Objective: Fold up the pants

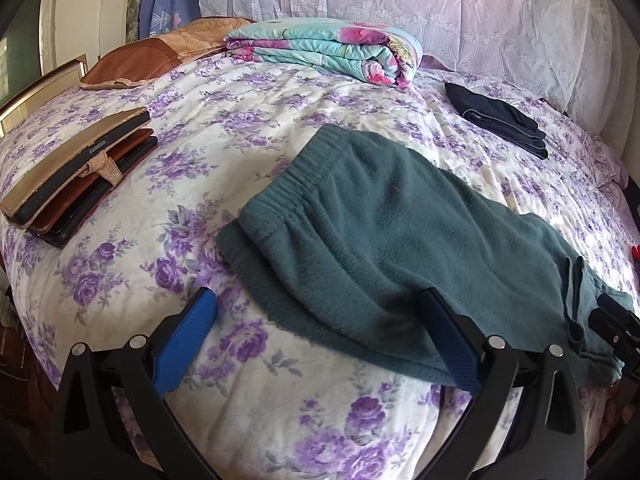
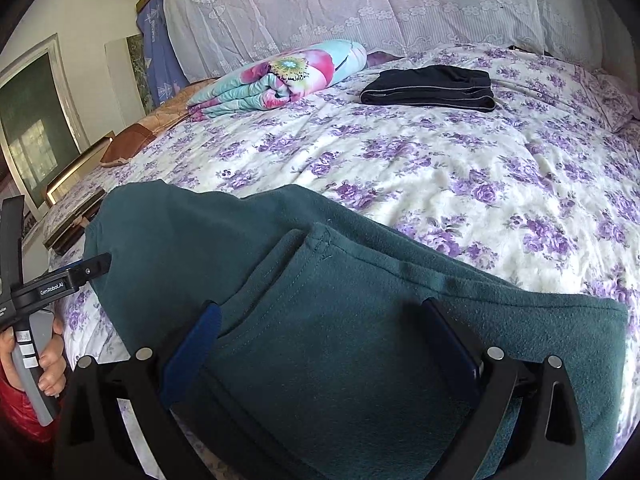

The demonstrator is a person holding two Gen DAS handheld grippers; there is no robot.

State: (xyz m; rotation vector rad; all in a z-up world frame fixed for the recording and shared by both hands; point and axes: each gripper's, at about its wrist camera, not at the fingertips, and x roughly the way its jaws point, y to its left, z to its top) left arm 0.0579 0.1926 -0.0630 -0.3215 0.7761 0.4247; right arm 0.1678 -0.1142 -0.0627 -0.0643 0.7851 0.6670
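Teal pants (image 1: 384, 232) lie on the near part of the floral bed (image 1: 248, 92), waistband to the far left. Left gripper (image 1: 320, 344) gapes wide over their near edge, right gripper (image 2: 320, 344) wide over the leg ends; black folded garment (image 2: 428, 86) lies far right

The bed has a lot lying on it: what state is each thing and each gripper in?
Green fleece pants: spread out, partly folded.
Black garment: folded flat.
Floral quilt: folded in a bundle.
Phone cases: closed, stacked.
Left gripper: open, one finger on the pants.
Right gripper: open over the pants.
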